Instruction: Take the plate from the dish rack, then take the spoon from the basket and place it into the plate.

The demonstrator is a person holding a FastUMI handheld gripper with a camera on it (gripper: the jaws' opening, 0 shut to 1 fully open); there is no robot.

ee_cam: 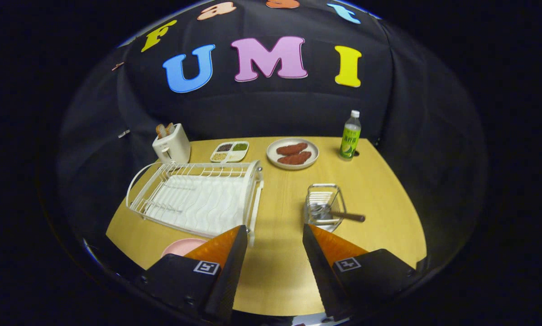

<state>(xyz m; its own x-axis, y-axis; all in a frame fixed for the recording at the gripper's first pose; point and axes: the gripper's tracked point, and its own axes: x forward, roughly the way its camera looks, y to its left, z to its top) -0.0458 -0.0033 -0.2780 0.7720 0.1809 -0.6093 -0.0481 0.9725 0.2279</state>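
Tool (274, 232) open above the table (379, 190), holding nothing.
We see the pink plate (180, 246) on the table beside the left finger, near the empty dish rack (198, 199); the spoon (338, 214) lies in the wire basket (323, 206) just ahead of the right finger.

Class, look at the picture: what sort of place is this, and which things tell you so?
Probably a mock kitchen table: a dish rack, a toaster and a plate of food. The open gripper hovers above.

Pink plate (182, 246) lay flat on the table just before the white dish rack (198, 199); the brown-handled spoon (338, 215) leaned tilted out of the wire basket (323, 206)
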